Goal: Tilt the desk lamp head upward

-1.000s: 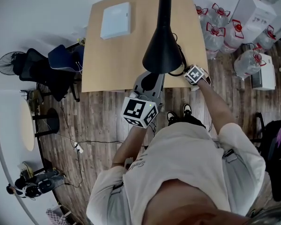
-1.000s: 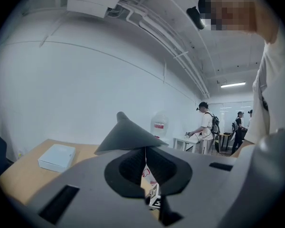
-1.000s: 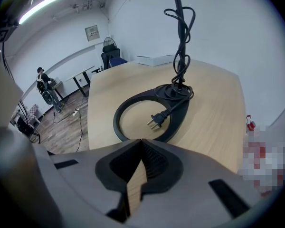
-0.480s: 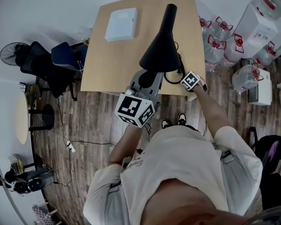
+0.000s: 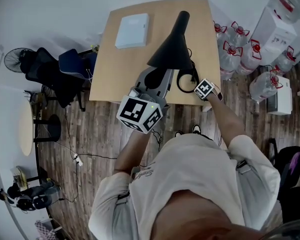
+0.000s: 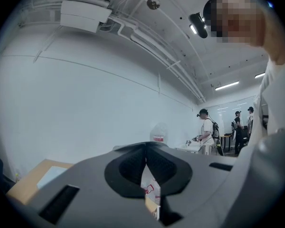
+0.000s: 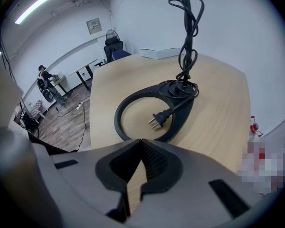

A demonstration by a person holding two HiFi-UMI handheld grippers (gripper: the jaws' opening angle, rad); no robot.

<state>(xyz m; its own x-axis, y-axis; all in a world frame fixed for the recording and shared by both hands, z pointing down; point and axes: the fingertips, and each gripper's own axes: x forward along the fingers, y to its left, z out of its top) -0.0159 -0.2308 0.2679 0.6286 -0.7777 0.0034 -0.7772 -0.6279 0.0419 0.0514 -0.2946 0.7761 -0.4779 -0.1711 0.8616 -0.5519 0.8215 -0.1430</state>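
Wooden desk (image 5: 110, 74), lamp head (image 5: 171, 54) above left tool (image 6: 146, 151), right tool (image 7: 141, 144) beside lamp base (image 7: 180, 113), both closed, empty

On the wooden bench (image 5: 115, 69), a flat white box (image 5: 132, 24) lies far left. The lamp's ring base (image 7: 179, 114) sits near right, a plug (image 7: 156, 120) lying inside the ring.

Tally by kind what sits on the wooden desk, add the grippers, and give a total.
Desk lamp, with its cord: 1
White flat box: 1
Grippers: 2, the left gripper and the right gripper
Total: 4
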